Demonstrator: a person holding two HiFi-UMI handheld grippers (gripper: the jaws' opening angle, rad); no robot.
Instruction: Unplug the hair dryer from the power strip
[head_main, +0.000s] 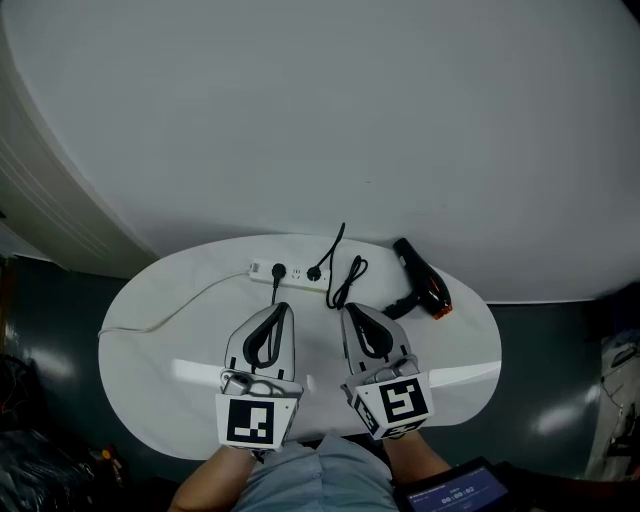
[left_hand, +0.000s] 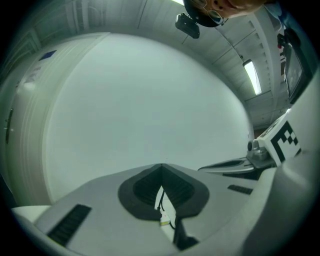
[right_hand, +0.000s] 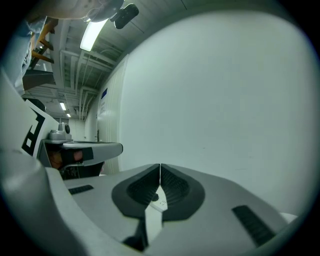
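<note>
The hair dryer lies at the right of the white desk. The power strip lies at the back, with a black plug in it. The left gripper and the right gripper are shut tight with nothing held, just in front of the strip. If the strip is not held down, it may be dragged along when the plug is pulled. A second plug is seen close by, so the wrong one could be taken.
</note>
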